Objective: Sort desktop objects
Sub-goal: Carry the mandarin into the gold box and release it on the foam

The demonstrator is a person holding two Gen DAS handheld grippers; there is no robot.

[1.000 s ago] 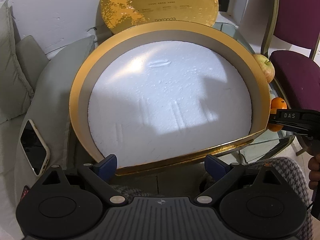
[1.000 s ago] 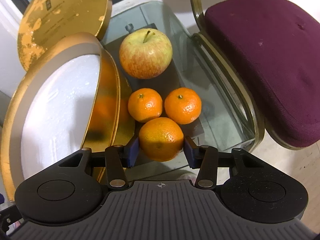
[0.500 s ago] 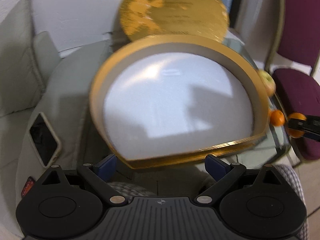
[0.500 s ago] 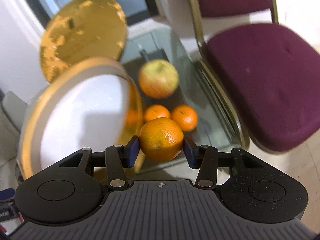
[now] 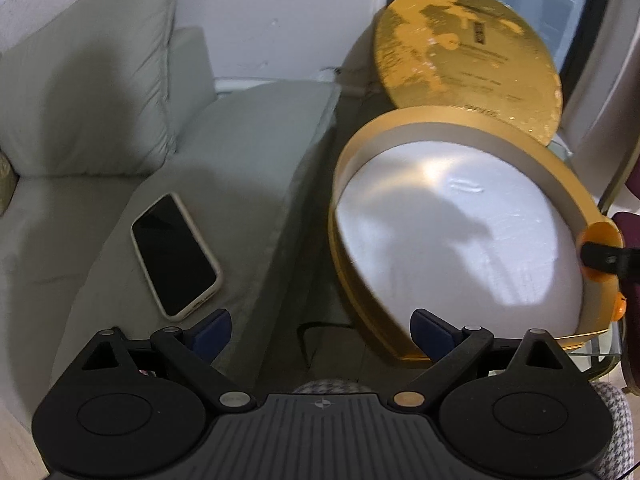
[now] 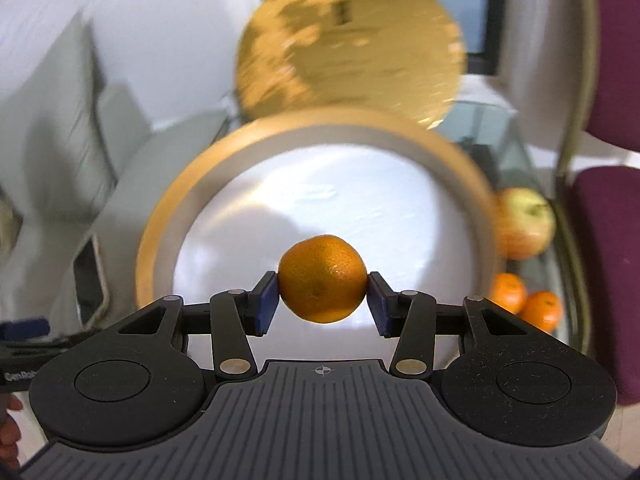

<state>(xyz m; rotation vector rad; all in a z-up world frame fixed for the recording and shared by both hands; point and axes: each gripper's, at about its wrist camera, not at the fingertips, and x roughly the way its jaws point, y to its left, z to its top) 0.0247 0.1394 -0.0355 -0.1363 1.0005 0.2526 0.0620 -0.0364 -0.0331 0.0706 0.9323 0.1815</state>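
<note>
Since 1 s ago, right gripper [image 6: 322, 295] lifted mandarin [image 6: 322, 279] over gold box [image 6: 168, 208].

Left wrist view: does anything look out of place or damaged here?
Yes. A phone lies face up on the grey sofa cushion, apart from the fruit. The round gold lid propped upright behind the gold box has large patches where its finish looks worn off.
</note>
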